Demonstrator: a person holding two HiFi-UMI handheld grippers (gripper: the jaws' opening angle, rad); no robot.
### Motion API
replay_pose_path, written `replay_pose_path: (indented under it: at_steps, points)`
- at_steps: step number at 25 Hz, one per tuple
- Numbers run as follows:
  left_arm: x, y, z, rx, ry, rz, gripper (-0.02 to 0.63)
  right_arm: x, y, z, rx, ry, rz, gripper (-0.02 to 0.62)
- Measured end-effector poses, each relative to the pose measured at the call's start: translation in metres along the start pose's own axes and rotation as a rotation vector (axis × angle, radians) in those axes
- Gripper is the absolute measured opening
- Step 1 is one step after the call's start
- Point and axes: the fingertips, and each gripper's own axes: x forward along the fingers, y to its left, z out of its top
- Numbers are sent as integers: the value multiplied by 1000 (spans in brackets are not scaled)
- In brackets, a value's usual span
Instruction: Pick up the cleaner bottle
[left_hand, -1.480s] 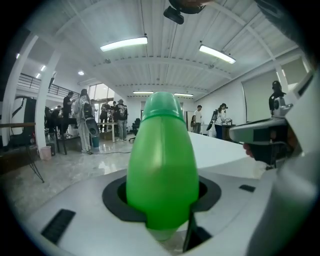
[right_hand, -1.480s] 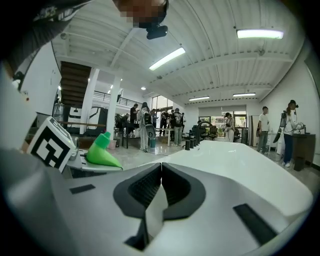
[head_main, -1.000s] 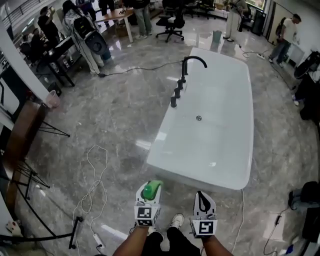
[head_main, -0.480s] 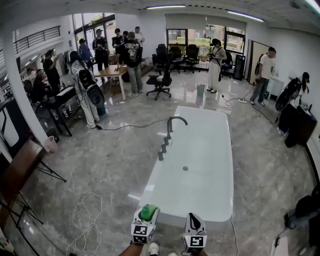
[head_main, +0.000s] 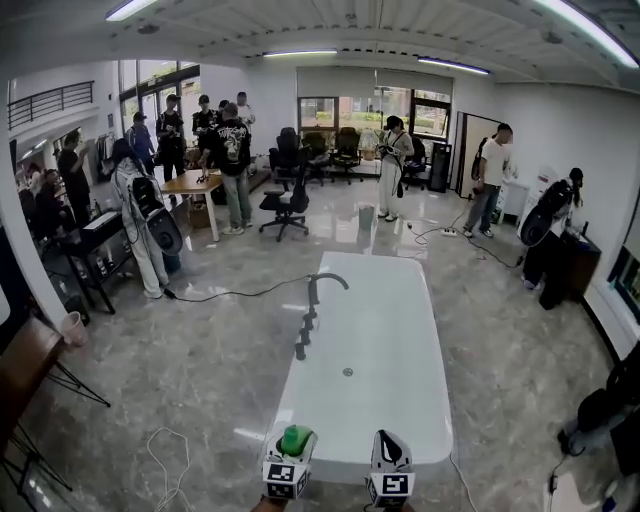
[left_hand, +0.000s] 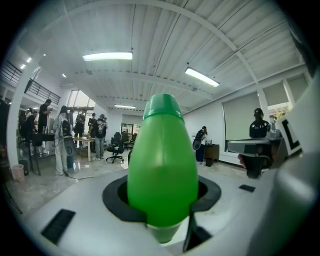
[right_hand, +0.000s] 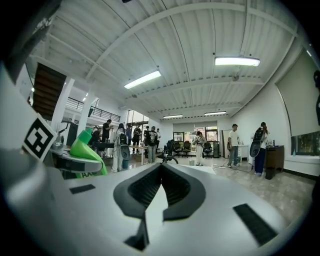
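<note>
Green plastic cleaner bottle clamped in the left gripper, cap end poking out past the jaws, at the near end of the white bathtub. Right gripper alongside, pinched together on nothing. Probably best: steady squeeze, no sudden tilt, as the rounded body looks slippery.

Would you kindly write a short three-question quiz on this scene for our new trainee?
1. True or false: the left gripper is shut on the green cleaner bottle.
2. What does the right gripper hold? A) a sponge B) nothing C) a cup
3. Fill in: the black faucet stands on the edge of the white ____.

Key: 1 true; 2 B; 3 bathtub.
</note>
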Motion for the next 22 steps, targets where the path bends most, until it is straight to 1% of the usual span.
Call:
replay_pose_path:
  at_steps: [4, 6, 11, 14, 18, 22]
  points:
    - [5, 7, 11, 32, -5, -19, 187, 6, 5, 6, -2, -8, -42, 17]
    - [9, 8, 20, 29, -8, -14, 187, 9, 5, 13, -28, -7, -35, 17]
    - [16, 10, 28, 25, -20, 20, 187, 13, 1, 27, -47, -13, -3, 17]
    - [16, -2, 39, 8, -36, 17, 187, 12, -13, 38, -81, -42, -8, 17]
    - [18, -20, 48, 19, -49, 6, 187, 6, -34, 46, -75, -41, -28, 17]
    - [25, -27, 53, 32, -62, -8, 187, 8, -40, 41, -82, -26, -21, 17]
